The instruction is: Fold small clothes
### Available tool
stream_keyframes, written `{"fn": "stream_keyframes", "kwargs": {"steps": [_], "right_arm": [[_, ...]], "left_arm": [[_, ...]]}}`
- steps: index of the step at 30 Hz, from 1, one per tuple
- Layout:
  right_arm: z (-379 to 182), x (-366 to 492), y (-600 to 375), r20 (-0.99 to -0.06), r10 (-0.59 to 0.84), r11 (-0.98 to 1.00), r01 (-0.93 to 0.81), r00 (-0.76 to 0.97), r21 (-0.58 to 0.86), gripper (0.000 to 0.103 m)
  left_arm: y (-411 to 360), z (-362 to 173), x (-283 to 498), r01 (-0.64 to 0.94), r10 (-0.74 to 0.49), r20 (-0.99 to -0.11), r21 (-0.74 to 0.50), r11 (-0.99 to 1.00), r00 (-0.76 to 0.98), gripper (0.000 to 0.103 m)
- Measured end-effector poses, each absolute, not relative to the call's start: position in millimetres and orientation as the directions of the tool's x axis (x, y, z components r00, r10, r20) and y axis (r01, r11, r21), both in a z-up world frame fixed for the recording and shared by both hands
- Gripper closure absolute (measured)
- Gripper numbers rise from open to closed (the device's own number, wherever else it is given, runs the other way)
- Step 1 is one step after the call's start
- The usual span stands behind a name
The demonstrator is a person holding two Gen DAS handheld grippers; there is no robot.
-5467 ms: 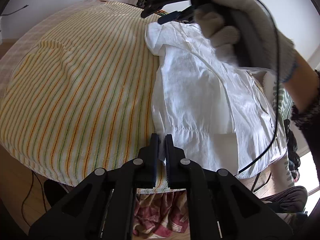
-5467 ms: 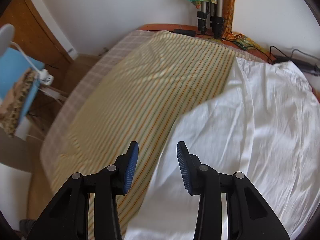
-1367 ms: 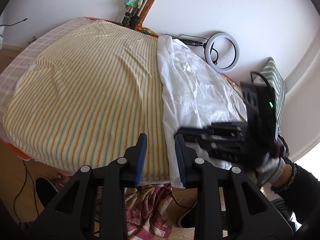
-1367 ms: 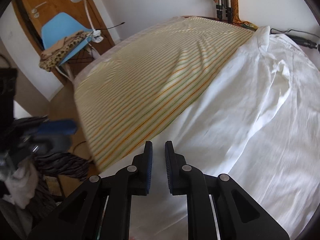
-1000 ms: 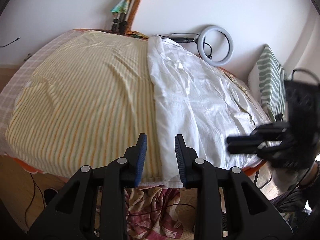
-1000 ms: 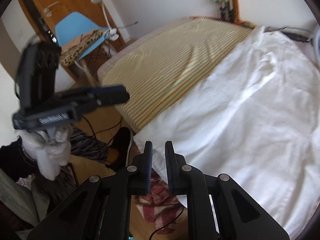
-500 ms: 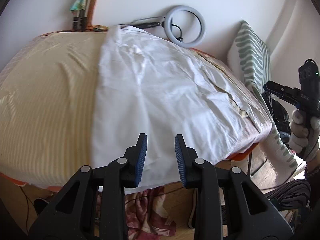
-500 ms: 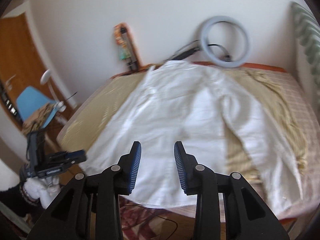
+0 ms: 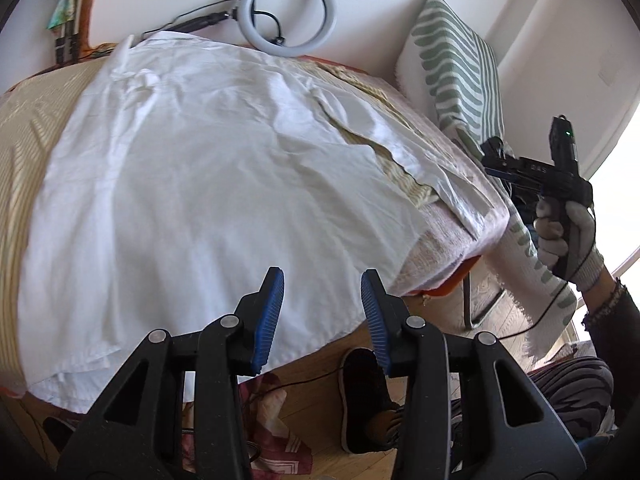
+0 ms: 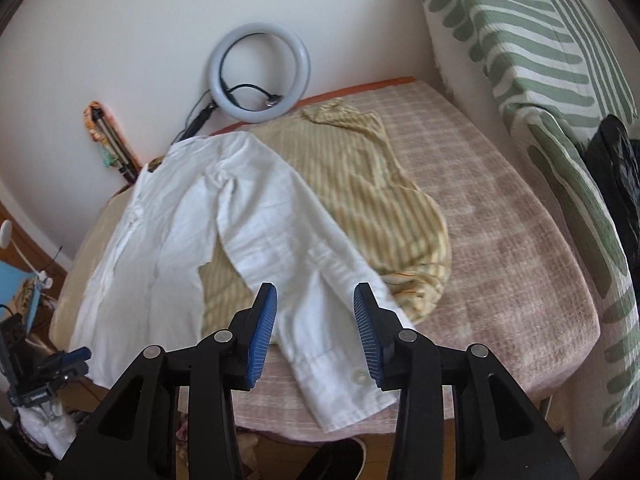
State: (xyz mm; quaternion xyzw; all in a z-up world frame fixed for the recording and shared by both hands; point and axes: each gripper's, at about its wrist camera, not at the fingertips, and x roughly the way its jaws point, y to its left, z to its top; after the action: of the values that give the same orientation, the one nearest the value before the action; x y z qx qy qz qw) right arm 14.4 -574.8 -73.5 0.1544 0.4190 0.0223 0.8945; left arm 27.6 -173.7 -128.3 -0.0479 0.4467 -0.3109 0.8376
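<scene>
While the white shirt (image 9: 192, 184) lies flat, both fingers (image 9: 269, 312) gape empty.

A ring light (image 10: 259, 72) leans on the wall; a green striped cushion (image 9: 456, 68) stands beside the bed (image 10: 520, 264); a shoe (image 9: 362, 400) sits on the floor.

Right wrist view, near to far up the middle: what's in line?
Right tongs → white shirt sleeve cuff → striped yellow cloth → ring light against the wall.

White shirt (image 9: 192, 184) spread flat on the bed (image 9: 452, 236) — left gripper (image 9: 322, 316) jaws just opened, empty.
</scene>
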Motion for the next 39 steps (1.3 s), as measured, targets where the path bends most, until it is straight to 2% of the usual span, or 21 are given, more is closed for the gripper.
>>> {"fn": "stream_keyframes", "kwargs": {"steps": [8, 9, 10, 14, 20, 25, 30, 33, 36, 37, 39], "right_arm": [[-110, 24, -589, -0.782, 0.191, 0.943, 0.11, 0.593, 0.314, 0.066], [-110, 23, -586, -0.783, 0.181, 0.948, 0.105, 0.596, 0.299, 0.073], [-110, 24, -583, -0.788, 0.172, 0.954, 0.1, 0.592, 0.283, 0.089], [-98, 24, -574, -0.784, 0.139, 0.966, 0.093, 0.605, 0.243, 0.095], [-58, 29, -538, -0.732, 0.146, 0.97, 0.049, 0.666, 0.238, 0.096], [-34, 31, -466, -0.698, 0.249, 0.966, -0.124, 0.672, 0.225, 0.096], [-47, 28, -383, -0.727, 0.384, 0.916, -0.337, 0.57, 0.22, 0.096], [-67, 24, -345, -0.764, 0.398, 0.888, -0.423, 0.508, 0.181, 0.096], [-80, 27, -332, -0.808, 0.38, 0.877, -0.453, 0.45, 0.16, 0.089], [-80, 30, -336, -0.809, 0.401, 0.869, -0.457, 0.429, 0.188, 0.084], [-73, 34, -350, -0.786, 0.443, 0.861, -0.45, 0.431, 0.239, 0.082]], "left_arm": [[-192, -124, 25, 0.513, -0.558, -0.729, -0.328, 0.793, 0.397, 0.062], [-192, -125, 26, 0.514, -0.555, -0.731, -0.325, 0.794, 0.397, 0.062], [-192, -125, 27, 0.514, -0.553, -0.732, -0.322, 0.795, 0.397, 0.062], [-187, -127, 30, 0.506, -0.556, -0.731, -0.331, 0.796, 0.396, 0.062], [-170, -124, 35, 0.473, -0.567, -0.71, -0.362, 0.803, 0.417, 0.062], [-149, -118, 41, 0.43, -0.575, -0.684, -0.398, 0.81, 0.449, 0.062], [-130, -112, 46, 0.389, -0.578, -0.661, -0.431, 0.814, 0.479, 0.062], [-124, -113, 50, 0.374, -0.587, -0.655, -0.454, 0.809, 0.475, 0.062], [-127, -117, 53, 0.378, -0.607, -0.651, -0.475, 0.794, 0.456, 0.062], [-131, -119, 53, 0.386, -0.619, -0.65, -0.485, 0.785, 0.442, 0.062], [-139, -124, 55, 0.395, -0.647, -0.645, -0.514, 0.761, 0.406, 0.062]]}}
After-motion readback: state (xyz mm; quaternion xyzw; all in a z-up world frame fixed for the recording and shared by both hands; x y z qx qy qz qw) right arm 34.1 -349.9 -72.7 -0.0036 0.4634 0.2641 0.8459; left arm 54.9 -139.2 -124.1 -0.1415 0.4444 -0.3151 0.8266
